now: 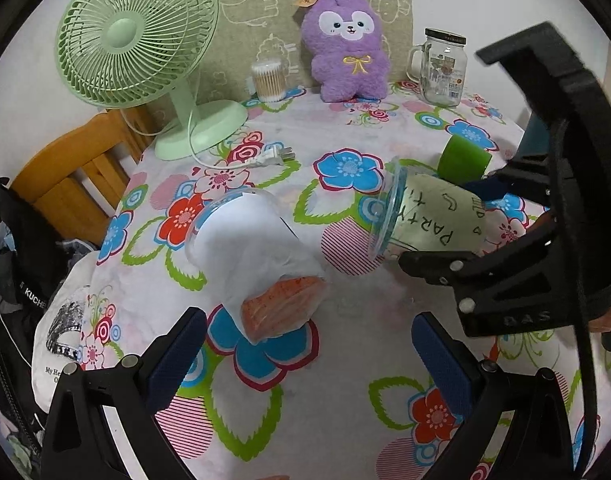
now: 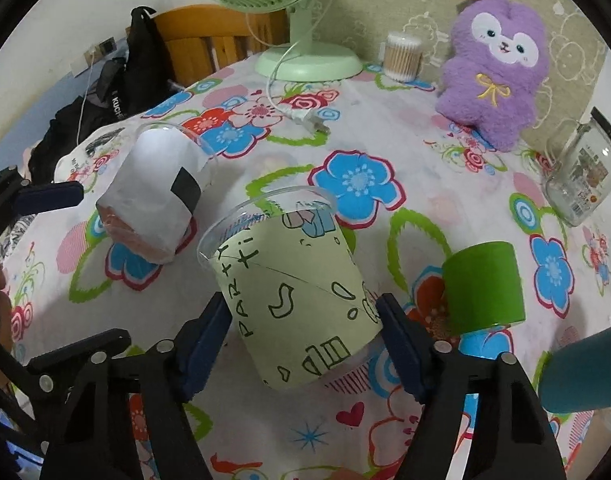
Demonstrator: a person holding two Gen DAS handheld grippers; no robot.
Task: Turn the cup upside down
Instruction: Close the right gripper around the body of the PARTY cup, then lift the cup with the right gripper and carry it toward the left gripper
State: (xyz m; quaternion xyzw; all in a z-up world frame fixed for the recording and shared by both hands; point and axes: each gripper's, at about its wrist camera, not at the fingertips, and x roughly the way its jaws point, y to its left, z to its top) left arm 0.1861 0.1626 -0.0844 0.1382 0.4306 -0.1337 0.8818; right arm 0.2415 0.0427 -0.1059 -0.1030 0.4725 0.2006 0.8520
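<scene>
A clear plastic cup with a pale green "PARTY" sleeve [image 2: 293, 288] is held between the fingers of my right gripper [image 2: 305, 340], tilted, rim pointing up and away; it also shows in the left wrist view [image 1: 421, 216], lying sideways in the air with its rim to the left. A second clear cup with a white paper sleeve [image 1: 253, 260] lies on its side on the flowered tablecloth [image 1: 345, 300], rim away from me, also seen in the right wrist view [image 2: 157, 192]. My left gripper [image 1: 305, 356] is open just in front of its base, touching nothing.
A green cup [image 2: 483, 284] lies on the table beside the right gripper. At the back stand a green fan [image 1: 145, 52], a cotton swab tub [image 1: 269, 80], a purple plush [image 1: 347, 44] and a glass jar mug [image 1: 441, 68]. A teal cylinder [image 2: 585, 372] is at right.
</scene>
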